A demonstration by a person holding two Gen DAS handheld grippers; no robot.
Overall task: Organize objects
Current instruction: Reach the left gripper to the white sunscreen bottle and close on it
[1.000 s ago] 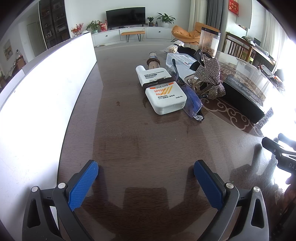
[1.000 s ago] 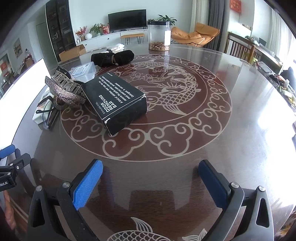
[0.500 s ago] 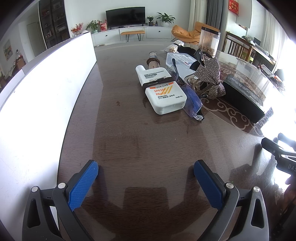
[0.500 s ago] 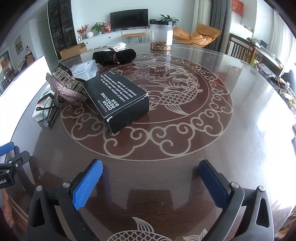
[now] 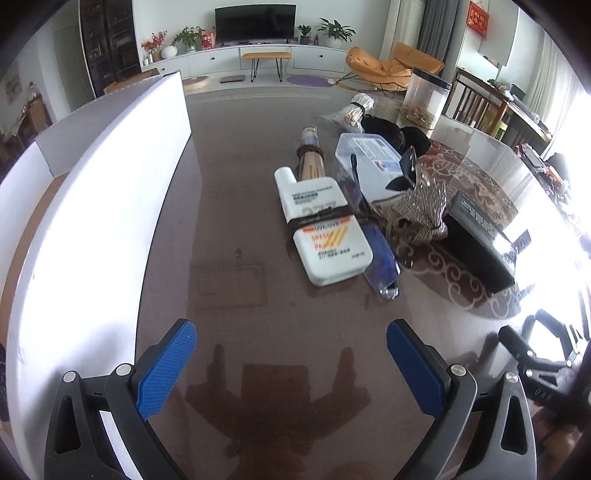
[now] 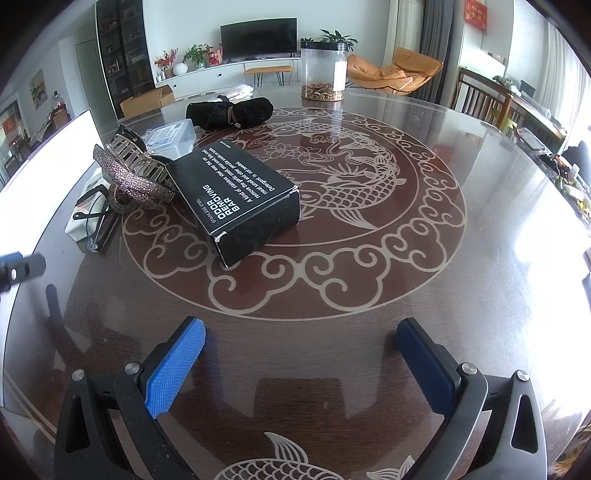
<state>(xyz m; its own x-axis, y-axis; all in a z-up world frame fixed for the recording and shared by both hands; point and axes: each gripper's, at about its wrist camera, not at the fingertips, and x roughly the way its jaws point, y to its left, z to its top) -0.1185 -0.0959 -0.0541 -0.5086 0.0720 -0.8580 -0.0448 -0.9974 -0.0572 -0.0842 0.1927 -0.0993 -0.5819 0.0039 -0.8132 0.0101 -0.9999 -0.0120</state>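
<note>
Left wrist view shows your left gripper [image 5: 291, 341] spread wide and empty like your right gripper [image 6: 301, 339], so nothing is sorted yet: the sunscreen bottle [image 5: 325, 232], black box [image 6: 236, 195] and hair clip [image 6: 133, 173] lie clustered on the table [image 6: 369, 288].

- Round dark-brown glossy counter [image 6: 369, 350] with pale inlaid fish-and-cloud scrollwork at its centre.
- Black flat-screen television [image 6: 258, 37] on the far wall, above a long white low cabinet [image 6: 229, 74].
- Wooden bench with black hairpin legs [image 5: 266, 57] in front of that cabinet.
- Orange lounge chair [image 6: 395, 70] to the right of the television.
- Green potted plants [image 5: 336, 29] on the cabinet top; red flowers in a white vase [image 5: 162, 46] towards its left end.
- Tall dark glass-fronted shelving unit [image 6: 125, 55] at left.
- Dark wooden slatted chair [image 6: 480, 99] at the counter's right edge.
- Red wall hanging [image 5: 480, 16], upper right.
</note>
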